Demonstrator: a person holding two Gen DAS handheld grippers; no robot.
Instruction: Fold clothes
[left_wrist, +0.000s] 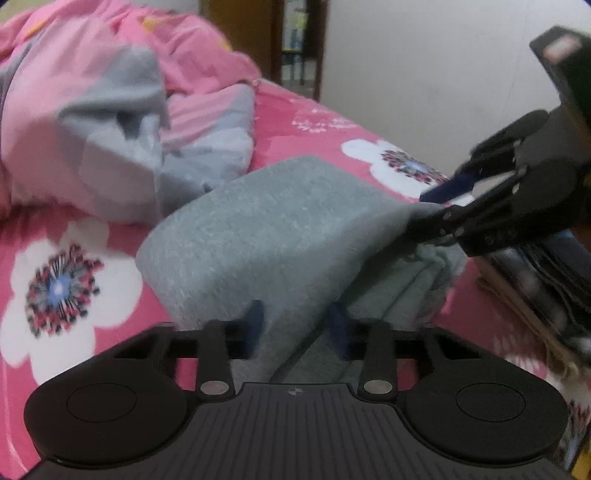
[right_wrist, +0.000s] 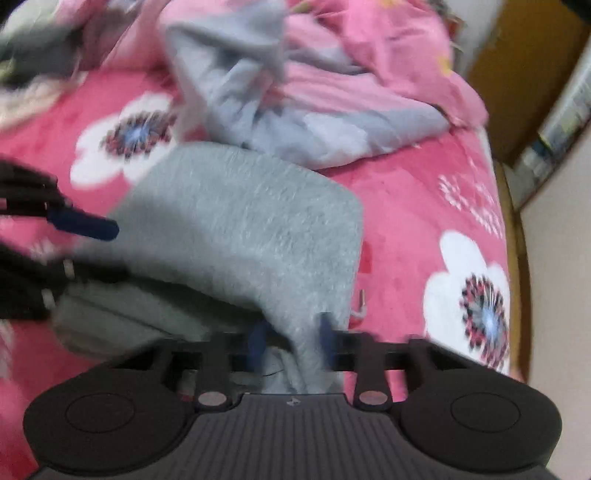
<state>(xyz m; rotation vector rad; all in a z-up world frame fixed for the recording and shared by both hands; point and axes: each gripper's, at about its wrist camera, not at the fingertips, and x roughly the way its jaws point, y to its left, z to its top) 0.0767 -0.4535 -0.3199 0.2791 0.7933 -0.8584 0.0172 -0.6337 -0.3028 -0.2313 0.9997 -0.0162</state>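
- Left tool: clamped on near edge of grey garment, cloth pinched btwn blue pads.
- Right tool: likewise clamped on other corner.
- Garment: lifted over pink floral bed, beside rumpled pink-grey clothes pile.

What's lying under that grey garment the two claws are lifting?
Under the grey garment lies the pink flowered blanket. Beneath its raised flap, more grey folds show. Whatever sits under its middle is covered. Left gripper and right gripper pinch it.
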